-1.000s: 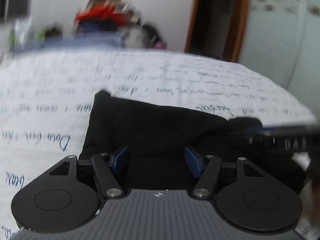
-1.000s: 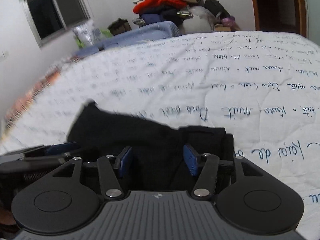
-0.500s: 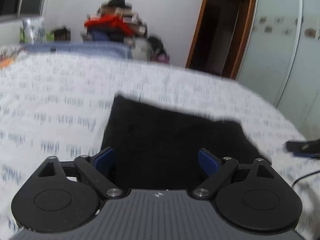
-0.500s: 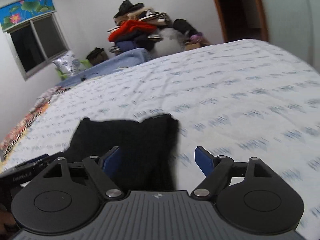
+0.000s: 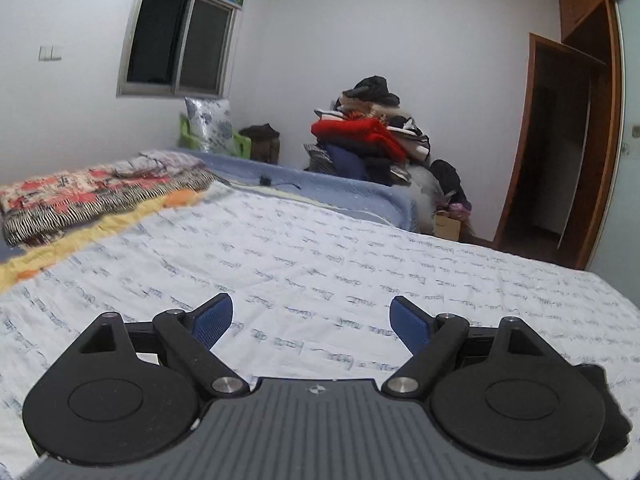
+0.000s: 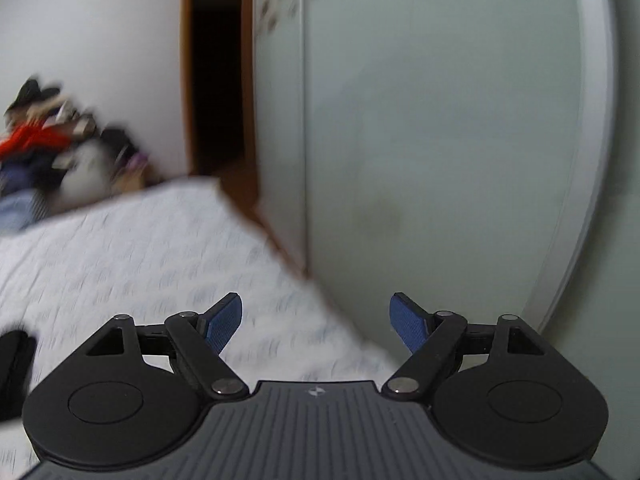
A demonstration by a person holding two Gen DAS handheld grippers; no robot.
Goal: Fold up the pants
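The black folded pants show only as slivers: at the lower right edge of the left wrist view [image 5: 610, 412], behind the gripper body, and at the lower left edge of the right wrist view [image 6: 14, 368]. They lie on the white bedsheet with blue script [image 5: 320, 264]. My left gripper [image 5: 311, 322] is open and empty, held above the sheet and pointing across the bed. My right gripper [image 6: 316, 320] is open and empty, pointing past the bed's corner [image 6: 280, 280] toward a pale wardrobe door [image 6: 440, 140]. The right wrist view is blurred.
A pile of clothes [image 5: 368, 140] stands at the far wall beside a dark wooden doorway [image 5: 560, 152]. Folded patterned blankets [image 5: 92, 196] and a pillow [image 5: 208, 124] lie at the bed's far left under a window [image 5: 180, 44].
Both grippers have lifted away from the pants and opened wider. The left one now faces across the bed; the right one has swung right toward the wardrobe. The pants have dropped to the frame edges.
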